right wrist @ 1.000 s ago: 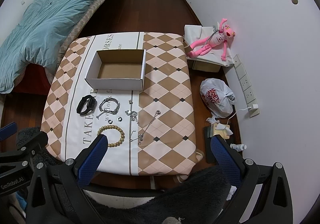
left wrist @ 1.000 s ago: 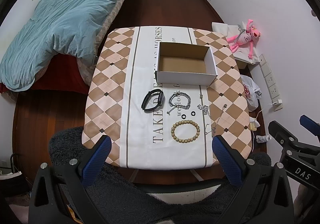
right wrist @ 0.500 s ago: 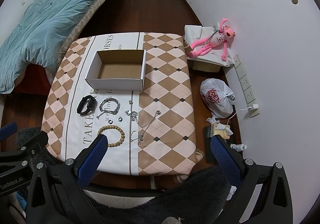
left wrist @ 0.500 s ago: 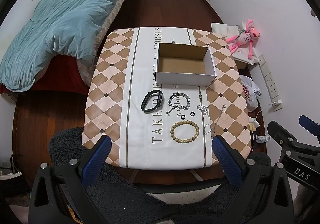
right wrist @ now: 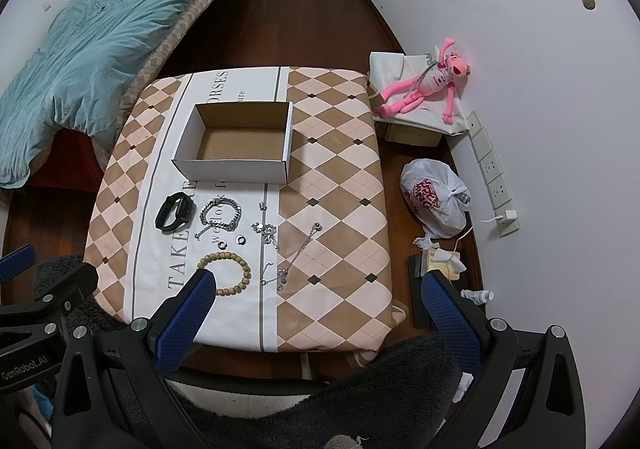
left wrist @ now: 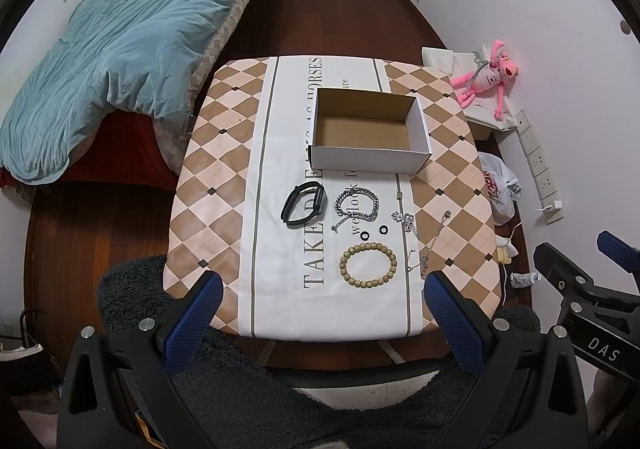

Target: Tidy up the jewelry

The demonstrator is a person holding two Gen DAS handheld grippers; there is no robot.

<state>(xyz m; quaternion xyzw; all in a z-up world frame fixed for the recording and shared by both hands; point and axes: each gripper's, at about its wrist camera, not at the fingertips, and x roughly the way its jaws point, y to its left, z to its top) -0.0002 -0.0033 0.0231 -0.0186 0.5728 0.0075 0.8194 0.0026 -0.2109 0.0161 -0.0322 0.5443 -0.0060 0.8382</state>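
Wooden bead bracelet (left wrist: pixel 368 265) lies on the table on the near side of the empty cardboard box (left wrist: pixel 370 131), just ahead of the left gripper (left wrist: pixel 320 303), fingers spread wide and empty. From the right wrist, the right gripper (right wrist: pixel 316 303), equally splayed, sits right of the bracelet (right wrist: pixel 228 273); left looks nearer.
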